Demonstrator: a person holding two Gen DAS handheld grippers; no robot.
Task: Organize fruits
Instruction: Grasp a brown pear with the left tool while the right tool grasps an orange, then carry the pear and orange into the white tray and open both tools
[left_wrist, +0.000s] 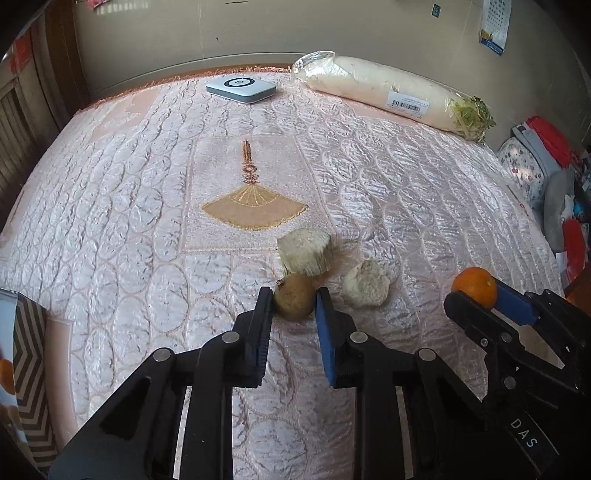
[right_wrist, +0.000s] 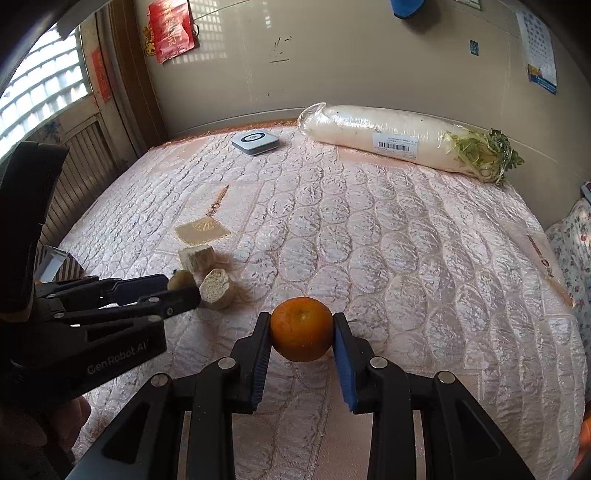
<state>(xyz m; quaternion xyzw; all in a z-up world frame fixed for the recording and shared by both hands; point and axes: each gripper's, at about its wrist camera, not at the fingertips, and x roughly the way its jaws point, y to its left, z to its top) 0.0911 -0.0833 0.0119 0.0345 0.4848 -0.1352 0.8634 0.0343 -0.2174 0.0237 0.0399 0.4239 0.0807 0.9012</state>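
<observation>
left gripper (left_wrist: 293, 301) grasps brown fruit (left_wrist: 294, 301); right gripper (right_wrist: 301, 330) grasps orange (right_wrist: 301, 328); box (left_wrist: 26, 354) cut off at left

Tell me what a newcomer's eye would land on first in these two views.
First the orange, bright between the right gripper's fingers near the bed's front edge. Next the brown round fruit pinched in the left gripper, with two pale cut chunks lying just behind it on the pink quilted bedspread. Far back by the wall lies a long plastic-wrapped white radish, a small grey device to its left.
</observation>
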